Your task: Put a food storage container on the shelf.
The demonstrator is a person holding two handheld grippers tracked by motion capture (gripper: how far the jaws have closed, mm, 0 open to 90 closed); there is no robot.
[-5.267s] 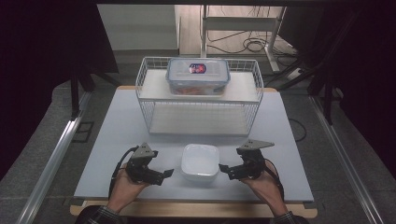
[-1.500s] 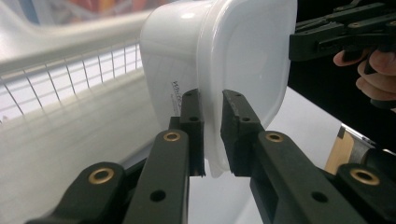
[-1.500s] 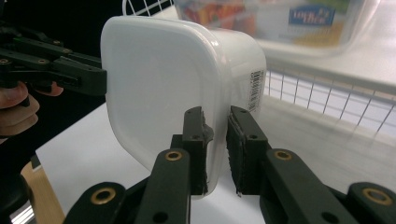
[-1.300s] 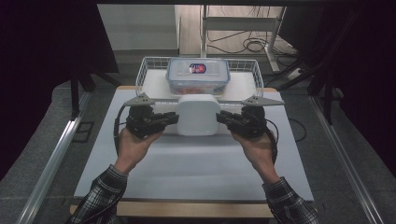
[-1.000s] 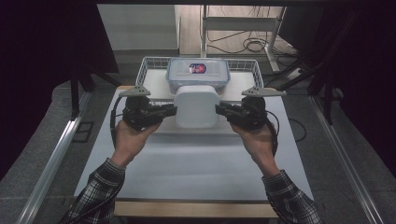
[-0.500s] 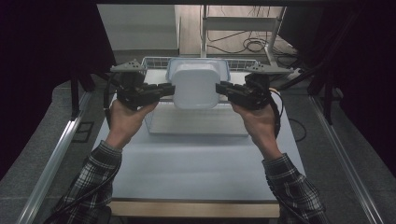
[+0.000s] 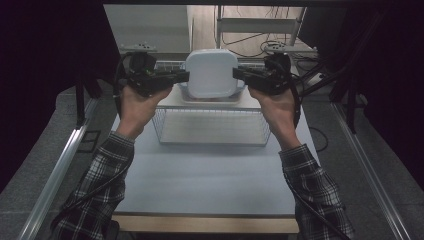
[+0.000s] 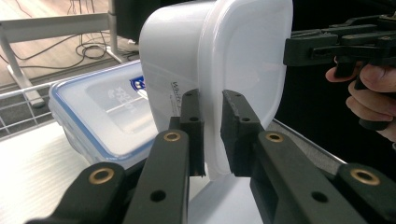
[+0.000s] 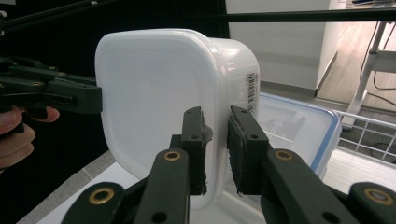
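While the left gripper (image 8: pixel 212 135) clamps its two black jaws on the rim of the white container (image 8: pixel 219 60), one jaw sits on the lid side and the other on the body side, with the thin edge pinched between them. Across from it, the right gripper (image 9: pixel 215 149) pinches the opposite rim of the same container in the same way, its pads pressed on either face of the lip.

From the high view, the left gripper (image 7: pixel 172 77) and right gripper (image 7: pixel 245 76) come in level from either side, and the white container (image 7: pixel 211 72) hangs between them, clear of the surface and tipped so that its flat lid faces the camera. The person's left hand (image 7: pixel 135 102) and right hand (image 7: pixel 275 102) wrap the gripper bodies, with plaid sleeves (image 7: pixel 100 190) running down to the bottom edge.

Just behind and below the held container lies a second container with a blue-edged lid (image 8: pixel 100 116), resting flat on the top of a wire basket shelf (image 7: pixel 212 127); in the right gripper view its blue-edged lid (image 9: pixel 299 126) shows past the white container's labelled side. The wire shelf stands toward the far end of the pale table (image 7: pixel 210 185).
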